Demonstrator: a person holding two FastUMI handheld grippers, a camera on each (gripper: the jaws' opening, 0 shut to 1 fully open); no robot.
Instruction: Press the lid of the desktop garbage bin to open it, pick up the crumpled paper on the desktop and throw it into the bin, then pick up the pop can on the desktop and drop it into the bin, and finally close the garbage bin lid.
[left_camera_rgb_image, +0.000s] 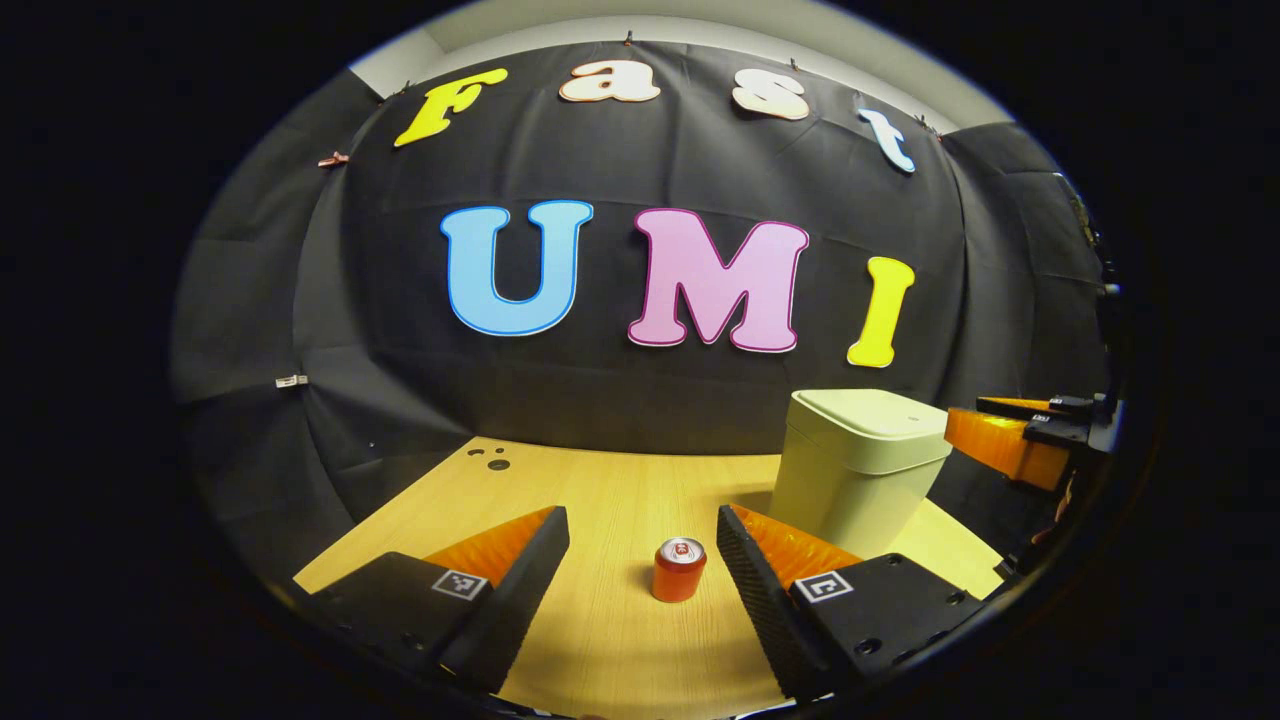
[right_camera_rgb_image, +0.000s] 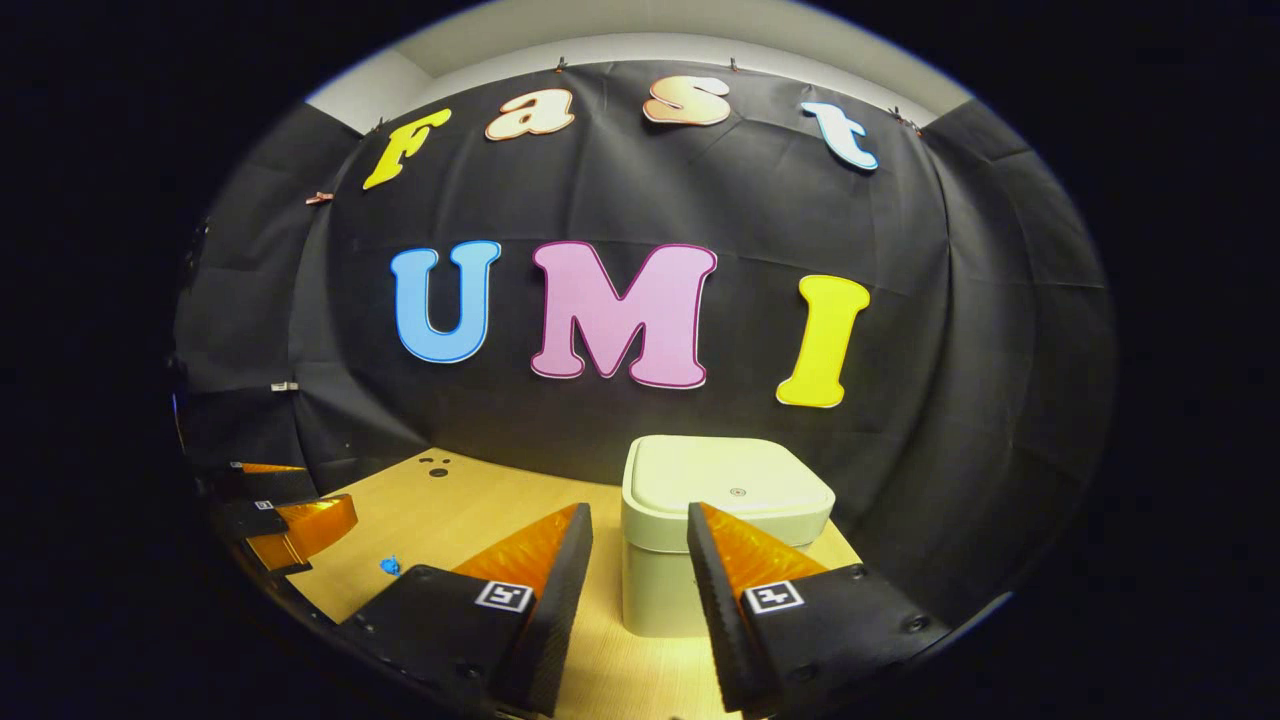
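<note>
On the tabletop (left_camera_rgb_image: 620, 500), a can (left_camera_rgb_image: 679, 569) stood upright, near the front edge and between the fingers of the left tongs (left_camera_rgb_image: 640, 545) as the left gripper view saw it, though it sat beyond the fingertips and touched neither one. Those tongs were released, fingers spread wide with nothing between them. To the can's right and farther back stood the bin (left_camera_rgb_image: 858, 458), its lid (left_camera_rgb_image: 872, 412) down flat and shut. Past the bin, at the right edge of that view, the other tongs (left_camera_rgb_image: 1010, 430) reached in from the side, above the tabletop.

From the right gripper view, the bin (right_camera_rgb_image: 720, 540) sat straight ahead, just beyond the right tongs (right_camera_rgb_image: 638, 540), whose fingers were parted and gripped nothing; whether they touched the bin's front could not be told. The lid (right_camera_rgb_image: 728, 485) lay closed, a small round mark near its front middle. At the far left of that view, the left tongs (right_camera_rgb_image: 290, 520) hung low over the tabletop (right_camera_rgb_image: 480, 500). A small blue scrap (right_camera_rgb_image: 390, 566) lay on the wood near them. Several dark holes (right_camera_rgb_image: 435, 465) marked the tabletop's far left corner.
</note>
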